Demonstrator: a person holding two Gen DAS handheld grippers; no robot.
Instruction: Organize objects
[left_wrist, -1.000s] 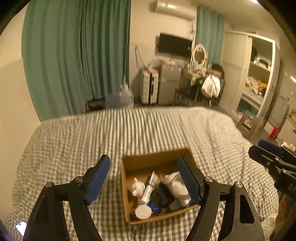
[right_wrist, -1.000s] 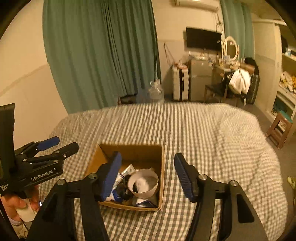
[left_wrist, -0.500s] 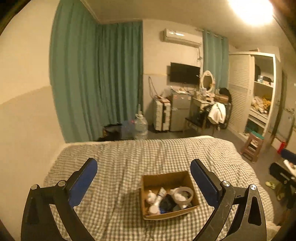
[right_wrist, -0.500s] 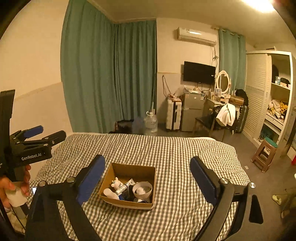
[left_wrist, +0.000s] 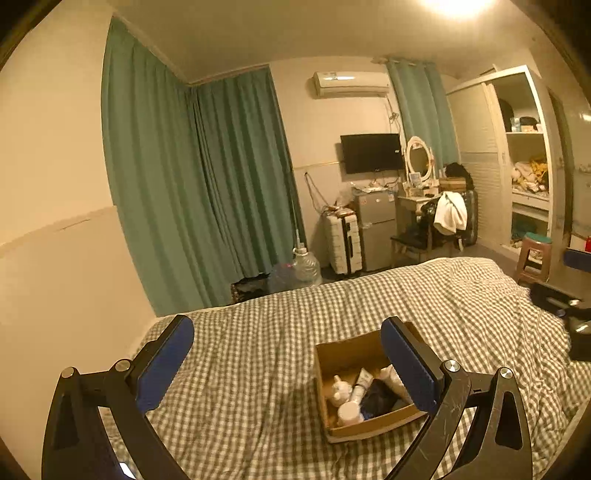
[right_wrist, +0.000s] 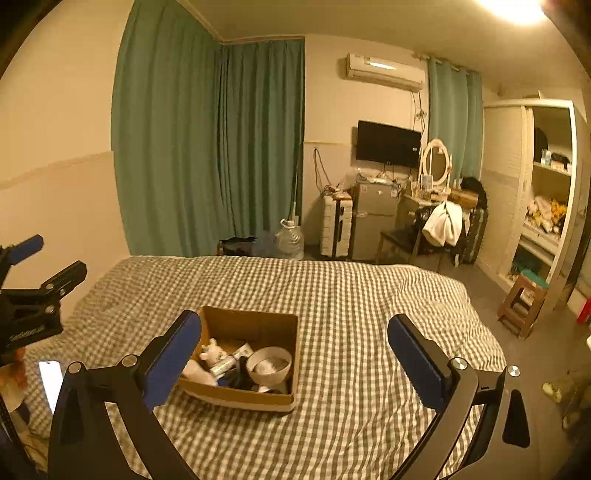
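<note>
A cardboard box (right_wrist: 251, 325) sits on the checked bed (right_wrist: 351, 295). It holds a white bowl (right_wrist: 269, 365), a small white figurine (right_wrist: 211, 350), a tube (right_wrist: 225, 365) and dark items. The box also shows in the left wrist view (left_wrist: 347, 354), partly behind the right finger. My left gripper (left_wrist: 288, 360) is open and empty, held above and back from the box; it also shows at the left edge of the right wrist view (right_wrist: 40, 266). My right gripper (right_wrist: 295, 354) is open and empty, above the bed in front of the box.
A phone (right_wrist: 50, 380) lies on the bed at the near left. Beyond the bed stand green curtains (right_wrist: 207, 147), a water jug (right_wrist: 290, 240), a suitcase (right_wrist: 336, 225), a small fridge (right_wrist: 373, 218), a chair (right_wrist: 410, 236), a wardrobe (right_wrist: 546, 199) and a stool (right_wrist: 521, 302).
Both grippers have pulled up and back from the box and opened wider. The box now looks smaller and lower in both views.
</note>
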